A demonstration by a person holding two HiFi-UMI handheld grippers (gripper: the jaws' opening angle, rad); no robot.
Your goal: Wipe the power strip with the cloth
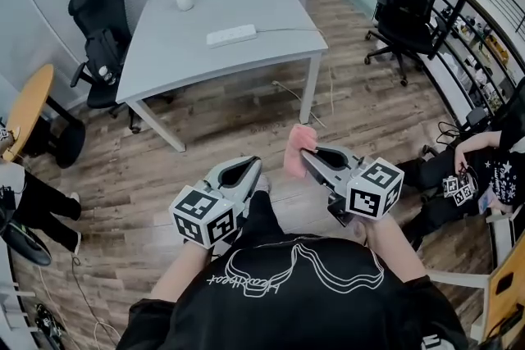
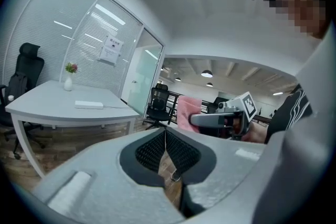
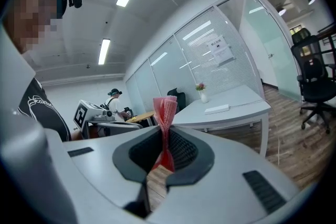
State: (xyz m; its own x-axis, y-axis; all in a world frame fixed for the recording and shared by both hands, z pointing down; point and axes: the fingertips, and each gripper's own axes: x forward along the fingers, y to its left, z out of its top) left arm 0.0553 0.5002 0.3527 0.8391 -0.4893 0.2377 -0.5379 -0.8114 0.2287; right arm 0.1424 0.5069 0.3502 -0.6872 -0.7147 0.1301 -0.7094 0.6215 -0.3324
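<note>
The right tongs [image 3: 164,138] pinch the pink cloth [image 3: 166,106], the left tongs [image 2: 166,136] press together empty, wall notice [image 2: 111,50] illegible.

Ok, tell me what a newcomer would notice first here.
The pink cloth stands out, pinched upright in the right gripper just in front of the person. Beyond it, the white power strip lies untouched on the grey table. The left gripper is shut on nothing.

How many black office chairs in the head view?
2: one black office chair left of the grey rectangular table, another at upper right. More may be hidden out of frame.
</note>
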